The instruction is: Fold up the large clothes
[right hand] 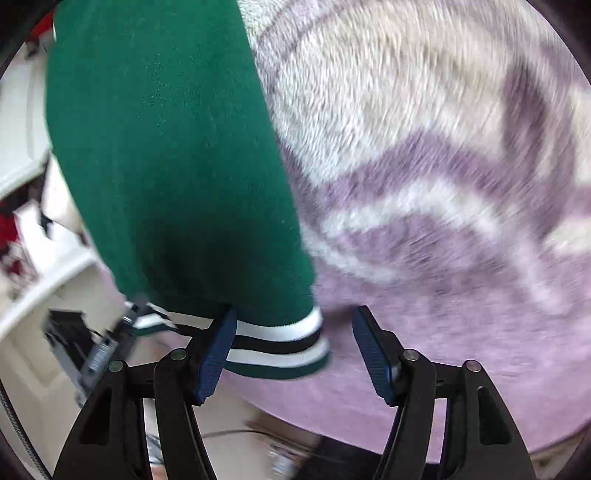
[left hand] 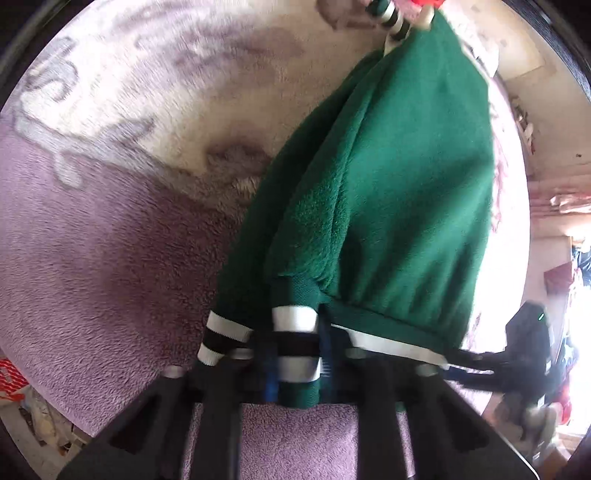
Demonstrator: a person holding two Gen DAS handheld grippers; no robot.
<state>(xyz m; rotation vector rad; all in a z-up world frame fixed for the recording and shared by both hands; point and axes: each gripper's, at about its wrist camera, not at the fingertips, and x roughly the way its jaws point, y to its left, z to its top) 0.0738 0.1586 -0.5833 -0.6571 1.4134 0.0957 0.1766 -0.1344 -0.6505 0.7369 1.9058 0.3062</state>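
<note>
— Black linkage arms low in the left wrist view, and the left gripper (left hand: 295, 354) clamped tight on a striped cuff (left hand: 295, 347) of the green fleece jacket (left hand: 388, 184). Blue pads barely visible either side of the white and black bands.

— And the rest of the garment?

— Hanging away from the jaws across a lilac plush blanket (left hand: 92, 240) with pale cream patterning. Second striped cuff (left hand: 221, 339) just left of the clamped one, lying free. White hem band running off to the right. More striped ribbing (left hand: 391, 14) at the far top edge, beside something red, too cropped to name.

— Right wrist view?

— Right gripper (right hand: 295, 350) with jaws parted, blue pads (right hand: 373, 354) well apart. Striped hem corner (right hand: 280, 343) between them, touching the left pad (right hand: 218, 354), clear of the right one; not pinched. Green body of the jacket filling the upper left, same lilac blanket blurred on the right. Other gripper small at the left, on the hem.
</note>
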